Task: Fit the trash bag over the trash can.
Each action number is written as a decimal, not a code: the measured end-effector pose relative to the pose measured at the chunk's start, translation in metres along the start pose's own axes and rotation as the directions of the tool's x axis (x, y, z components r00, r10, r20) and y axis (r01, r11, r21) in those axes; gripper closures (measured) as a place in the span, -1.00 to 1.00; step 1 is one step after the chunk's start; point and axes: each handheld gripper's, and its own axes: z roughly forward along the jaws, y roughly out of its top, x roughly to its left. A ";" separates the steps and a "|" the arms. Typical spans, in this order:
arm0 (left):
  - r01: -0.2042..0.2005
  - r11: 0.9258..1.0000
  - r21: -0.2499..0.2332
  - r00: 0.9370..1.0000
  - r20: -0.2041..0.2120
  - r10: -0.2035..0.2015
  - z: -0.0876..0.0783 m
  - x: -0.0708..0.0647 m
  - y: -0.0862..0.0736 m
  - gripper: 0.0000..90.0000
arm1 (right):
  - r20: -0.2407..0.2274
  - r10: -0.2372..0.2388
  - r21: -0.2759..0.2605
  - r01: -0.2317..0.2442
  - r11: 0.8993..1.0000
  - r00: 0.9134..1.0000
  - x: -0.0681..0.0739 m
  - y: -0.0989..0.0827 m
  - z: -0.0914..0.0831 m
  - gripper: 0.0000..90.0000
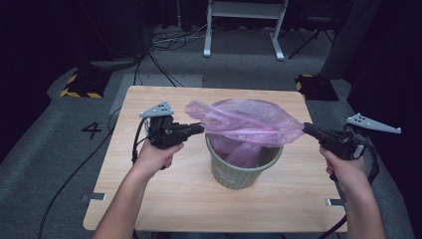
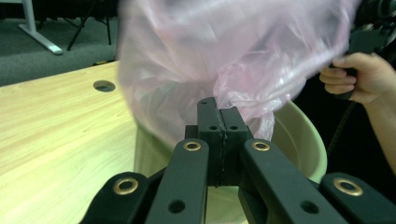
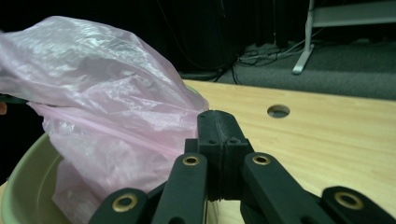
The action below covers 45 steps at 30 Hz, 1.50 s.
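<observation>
Wooden table (image 1: 164, 199) fills mid frame of high view, grey carpet & dark room behind. Green bin (image 1: 242, 172) sits center of frame, w/ pink plastic bag (image 1: 246, 122) stretched across its mouth, lower part hanging inside. Left gripper (image 1: 198, 129), left of center, jaws clamped together on bag's left edge. Right gripper (image 1: 307, 129), right of frame, jaws pinched tight on bag's right corner. Bag pulled taut btwn both.

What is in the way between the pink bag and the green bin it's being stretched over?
Nothing visible. The pink plastic bag hangs partly inside the green bin, stretched above its rim between the left gripper and the right gripper, both shut on its edges.
</observation>
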 end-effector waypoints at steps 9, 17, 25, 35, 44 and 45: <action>-0.034 0.999 0.025 0.999 0.036 0.033 0.006 -0.008 -0.007 1.00 | -0.025 0.004 0.034 -0.003 0.999 1.000 -0.001 -0.020 0.005 0.95; -0.058 0.998 0.012 0.996 0.071 0.057 0.011 -0.018 -0.005 1.00 | -0.091 -0.015 -0.008 0.014 1.000 0.996 0.013 -0.022 -0.004 0.29; -0.076 0.997 0.030 0.992 0.106 0.073 0.019 -0.029 -0.005 1.00 | -0.120 -0.024 -0.009 0.023 1.000 0.993 0.032 -0.023 0.001 -0.09; -0.063 0.998 0.010 0.994 0.095 0.062 0.010 -0.029 -0.011 0.99 | -0.124 -0.031 0.024 0.034 0.999 0.992 0.034 -0.029 0.007 0.86; 0.002 1.000 0.000 0.996 0.090 -0.002 0.008 -0.024 -0.006 0.13 | -0.141 -0.030 0.022 0.033 0.999 0.990 0.037 -0.028 0.005 0.90; -0.008 1.000 0.000 0.996 0.092 0.008 0.007 -0.027 -0.005 0.07 | -0.142 -0.033 0.020 0.036 0.999 0.989 0.037 -0.028 0.006 0.90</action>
